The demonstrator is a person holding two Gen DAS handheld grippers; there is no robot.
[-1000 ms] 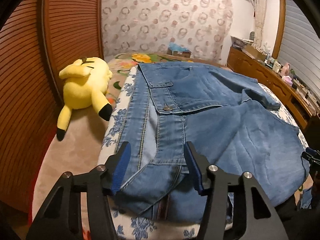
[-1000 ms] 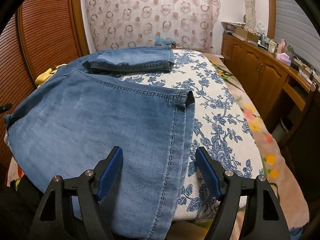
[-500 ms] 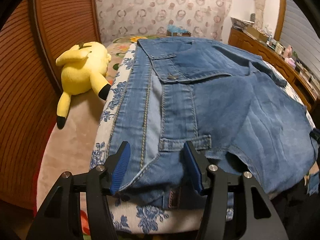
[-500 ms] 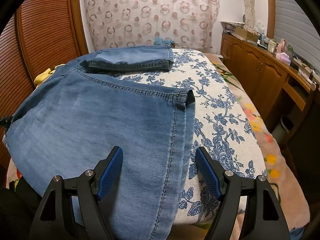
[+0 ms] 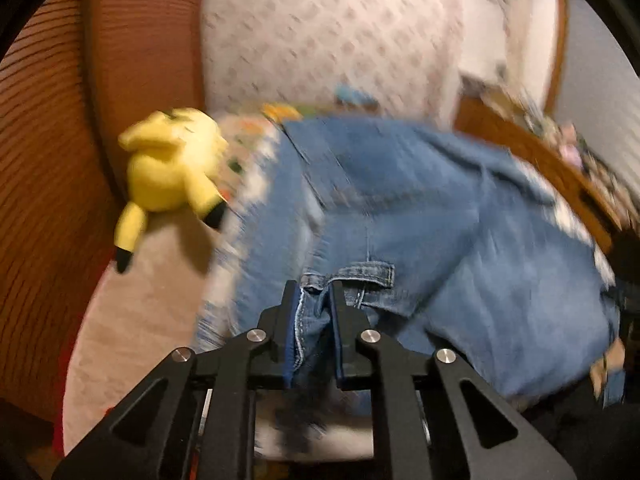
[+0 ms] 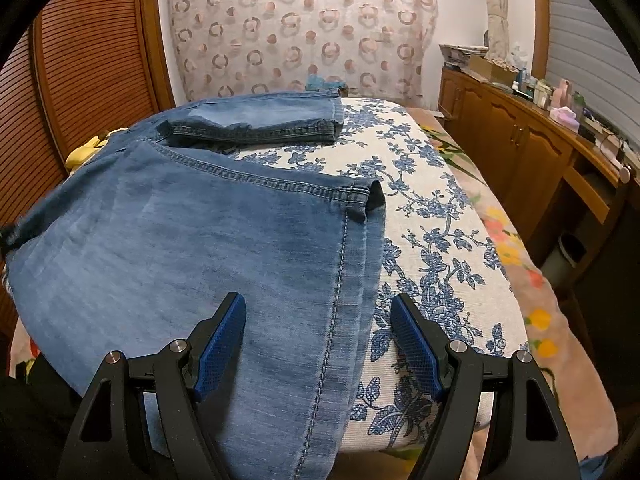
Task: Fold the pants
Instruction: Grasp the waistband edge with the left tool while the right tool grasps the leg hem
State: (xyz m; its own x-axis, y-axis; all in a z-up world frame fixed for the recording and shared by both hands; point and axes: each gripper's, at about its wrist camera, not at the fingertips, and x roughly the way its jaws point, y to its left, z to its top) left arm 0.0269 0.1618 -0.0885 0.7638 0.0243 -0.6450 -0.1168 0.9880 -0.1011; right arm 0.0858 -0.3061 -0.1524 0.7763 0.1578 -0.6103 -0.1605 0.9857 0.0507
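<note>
While the right claw gapes, the left claw has just clamped the jeans.

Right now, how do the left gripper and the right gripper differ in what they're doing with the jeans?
The left gripper has just closed its jaws and pinches the waistband of the jeans; the right gripper stands wide open, gripping nothing. The left works at the waist end by the belt loop; the right hovers over a leg's side seam near the bed's edge. The left view is blurred; the right is sharp. Both have black frames with blue pads.
</note>
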